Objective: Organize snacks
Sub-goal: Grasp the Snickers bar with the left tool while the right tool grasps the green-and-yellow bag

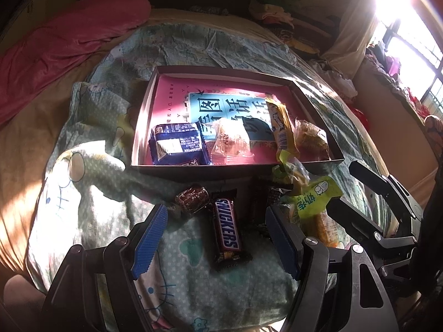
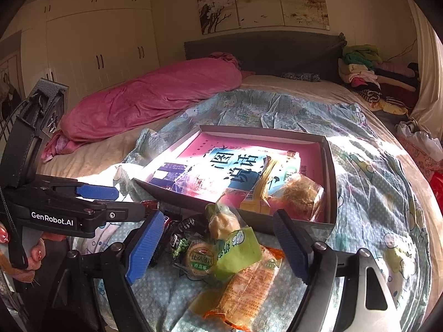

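A dark shallow box lies on the quilted bed. It holds a blue packet, a clear-wrapped cake, a yellow bar and a brown cake. In front of it, a Snickers bar lies between the jaws of my open left gripper, untouched by the pads. A brown candy sits beside it. My right gripper is open over a green packet, an orange packet and a round biscuit pack.
A pink blanket is rolled along the far left of the bed. Folded clothes are piled by the headboard. A bright window glares at the right. A hand holds the left gripper's handle.
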### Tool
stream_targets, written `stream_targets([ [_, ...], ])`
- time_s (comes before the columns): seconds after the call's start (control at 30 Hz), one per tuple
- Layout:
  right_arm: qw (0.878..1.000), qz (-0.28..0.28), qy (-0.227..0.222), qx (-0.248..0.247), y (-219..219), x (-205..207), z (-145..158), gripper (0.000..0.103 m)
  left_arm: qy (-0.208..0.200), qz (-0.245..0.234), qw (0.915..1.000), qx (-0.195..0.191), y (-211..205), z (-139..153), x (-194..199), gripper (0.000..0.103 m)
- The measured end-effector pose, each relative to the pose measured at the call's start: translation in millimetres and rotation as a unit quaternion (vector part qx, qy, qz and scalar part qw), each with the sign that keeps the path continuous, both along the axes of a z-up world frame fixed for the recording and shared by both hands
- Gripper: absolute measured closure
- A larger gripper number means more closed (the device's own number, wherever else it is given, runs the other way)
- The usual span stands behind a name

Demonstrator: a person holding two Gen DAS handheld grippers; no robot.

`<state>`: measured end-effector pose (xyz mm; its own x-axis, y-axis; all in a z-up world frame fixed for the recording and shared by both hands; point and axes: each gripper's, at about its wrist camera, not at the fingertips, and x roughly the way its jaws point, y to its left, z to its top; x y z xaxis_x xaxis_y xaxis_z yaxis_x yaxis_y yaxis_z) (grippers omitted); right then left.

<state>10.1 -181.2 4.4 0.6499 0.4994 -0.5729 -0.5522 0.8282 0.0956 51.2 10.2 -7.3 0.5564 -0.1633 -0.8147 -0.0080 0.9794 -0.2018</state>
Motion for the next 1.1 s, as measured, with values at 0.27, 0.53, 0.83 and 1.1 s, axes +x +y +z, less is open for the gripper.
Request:
stream_targets([
  [0.27, 1.0, -0.008, 0.005, -0.013, 0.1, 2.5, -3.8, 0.023, 0.018, -0.005, 0.9998, -0.004, -2.7, -11.1, -0.4, 0.028],
  [0.53, 0.999, -0.028, 0.024, -0.02, -6.2, 11.6, -12.0, 0.023, 0.049, -0.015, 0.9986, -0.009, -7.2, -28.2, 2.4, 0.028],
  [0.83, 0.998, -0.027, 0.032, -0.045, -1.9, 16.9, -24.2, 0.023, 0.063, -0.02, 0.9978, -0.003, -14.6, -40.9, 3.5, 0.028],
  [1.1, 0.997, -0.026, 0.047, -0.047, -1.2, 30.8, -34.3, 0.023, 0.065, -0.021, 0.9977, -0.002, -15.5, -46.9, 9.2, 0.038],
])
